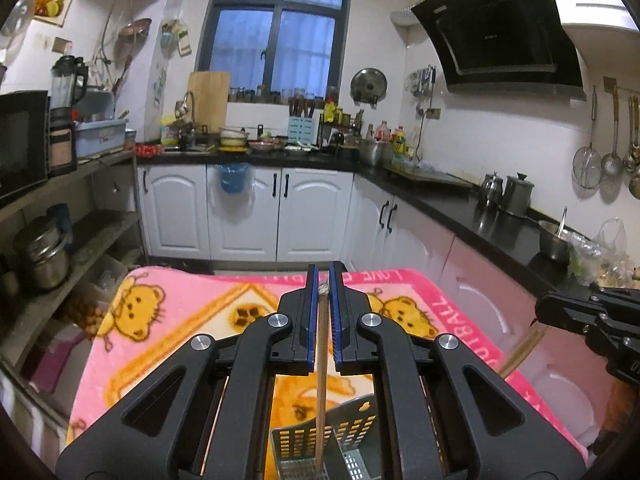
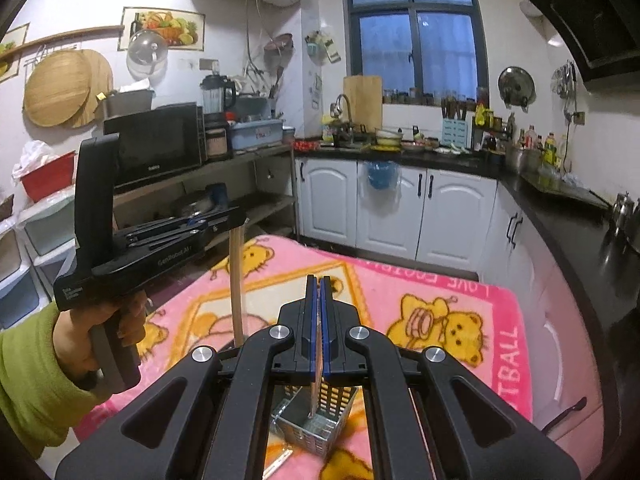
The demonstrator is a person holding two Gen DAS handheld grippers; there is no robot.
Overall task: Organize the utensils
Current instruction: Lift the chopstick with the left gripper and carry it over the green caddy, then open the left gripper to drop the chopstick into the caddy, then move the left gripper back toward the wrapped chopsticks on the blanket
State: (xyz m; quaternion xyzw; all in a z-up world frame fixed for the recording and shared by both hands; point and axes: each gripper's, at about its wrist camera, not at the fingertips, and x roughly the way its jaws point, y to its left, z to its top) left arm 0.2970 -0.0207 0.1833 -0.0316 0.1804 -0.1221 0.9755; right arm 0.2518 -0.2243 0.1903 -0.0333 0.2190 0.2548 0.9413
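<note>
My left gripper (image 1: 324, 276) is shut on a wooden chopstick (image 1: 321, 360). The stick hangs down, and its lower end reaches into a perforated metal utensil holder (image 1: 304, 448) on the pink bear blanket (image 1: 180, 320). My right gripper (image 2: 319, 284) is shut on a second thin chopstick (image 2: 315, 384), whose tip is over the same holder (image 2: 316, 432). In the right wrist view a hand in a green sleeve holds the left gripper (image 2: 240, 216), with its chopstick (image 2: 236, 280) hanging straight down. The right gripper (image 1: 538, 314) and its slanted stick (image 1: 524, 350) show at the right edge of the left wrist view.
The blanket (image 2: 440, 300) covers a table in a kitchen. A black counter (image 1: 460, 208) with metal pots runs along the right over white cabinets (image 1: 240, 208). An open shelf rack (image 1: 60, 248) with pots and a microwave (image 2: 160, 144) stands at the left.
</note>
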